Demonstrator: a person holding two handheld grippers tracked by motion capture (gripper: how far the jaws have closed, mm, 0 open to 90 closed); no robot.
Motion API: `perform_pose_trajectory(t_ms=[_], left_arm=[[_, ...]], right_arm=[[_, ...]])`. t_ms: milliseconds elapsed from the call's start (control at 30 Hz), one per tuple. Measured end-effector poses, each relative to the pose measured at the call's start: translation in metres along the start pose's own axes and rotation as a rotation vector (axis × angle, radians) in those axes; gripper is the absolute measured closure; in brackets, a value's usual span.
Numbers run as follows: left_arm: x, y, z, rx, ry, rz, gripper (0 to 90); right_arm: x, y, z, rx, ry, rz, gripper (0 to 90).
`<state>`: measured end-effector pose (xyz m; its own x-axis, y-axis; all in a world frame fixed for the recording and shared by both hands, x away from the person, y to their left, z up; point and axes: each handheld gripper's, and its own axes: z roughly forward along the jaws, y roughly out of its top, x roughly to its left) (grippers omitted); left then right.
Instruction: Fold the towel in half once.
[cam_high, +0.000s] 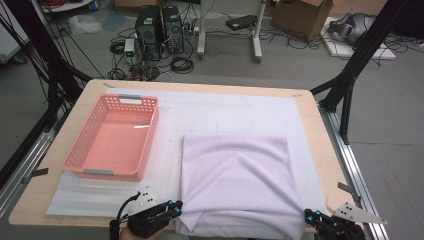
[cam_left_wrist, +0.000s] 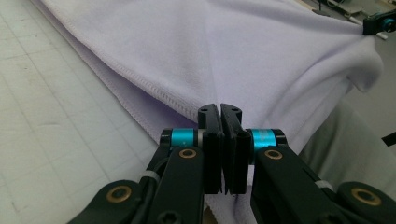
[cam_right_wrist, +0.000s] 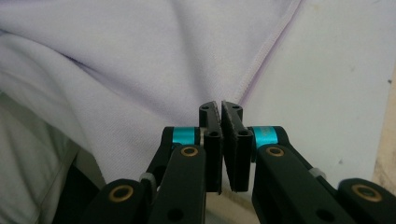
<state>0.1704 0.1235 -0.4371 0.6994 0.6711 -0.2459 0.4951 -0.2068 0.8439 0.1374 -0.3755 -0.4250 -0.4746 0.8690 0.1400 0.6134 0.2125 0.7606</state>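
The lilac towel (cam_high: 235, 182) lies folded on the table's near half, basket (cam_high: 114, 136) at its ten o'clock. The left gripper (cam_high: 175, 207) and right gripper (cam_high: 309, 216) each pinch a near corner, clenched tight, probably to lift that edge for folding.

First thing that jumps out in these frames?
The lilac cloth, folded square on the white mat, fills the table's near right. The left gripper and right gripper are each shut on a near corner of it. An empty pink basket sits at the left.
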Motion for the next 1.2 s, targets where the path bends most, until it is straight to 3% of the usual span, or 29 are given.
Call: perform_pose_trajectory(t_ms=[100, 133, 200, 233, 467, 667, 800, 967, 1033, 1200], left_arm=[[0.003, -0.002, 0.003, -0.002, -0.002, -0.016, 85.8], [0.005, -0.001, 0.005, -0.017, 0.009, -0.018, 81.3], [0.009, 0.003, 0.007, -0.065, 0.04, -0.037, 60.2], [0.011, 0.005, 0.008, -0.083, 0.052, -0.03, 58.4], [0.027, 0.023, 0.025, -0.118, 0.094, -0.055, 55.3], [0.043, 0.038, 0.047, -0.109, 0.101, -0.05, 49.7], [0.055, 0.051, 0.062, -0.093, 0.098, -0.049, 53.0], [0.072, 0.066, 0.082, -0.072, 0.125, -0.051, 56.0], [0.078, 0.07, 0.088, -0.073, 0.124, -0.073, 57.7], [0.09, 0.083, 0.104, -0.052, 0.14, -0.059, 58.2]], right_arm=[[-0.001, -0.003, 0.002, 0.011, 0.001, -0.002, 85.8], [-0.001, -0.003, 0.003, 0.013, -0.004, 0.01, 83.5], [-0.003, 0.001, 0.004, -0.008, -0.019, 0.023, 73.6], [-0.004, 0.003, 0.004, -0.017, -0.022, 0.027, 73.5], [-0.013, 0.02, 0.016, -0.06, -0.044, 0.011, 70.7], [-0.018, 0.034, 0.028, -0.072, -0.047, -0.011, 70.5], [-0.024, 0.045, 0.039, -0.091, -0.046, -0.018, 72.8], [-0.035, 0.064, 0.061, -0.091, -0.04, -0.018, 73.8], [-0.038, 0.072, 0.07, -0.08, -0.039, -0.027, 73.8], [-0.048, 0.098, 0.098, -0.064, -0.029, -0.062, 73.3]])
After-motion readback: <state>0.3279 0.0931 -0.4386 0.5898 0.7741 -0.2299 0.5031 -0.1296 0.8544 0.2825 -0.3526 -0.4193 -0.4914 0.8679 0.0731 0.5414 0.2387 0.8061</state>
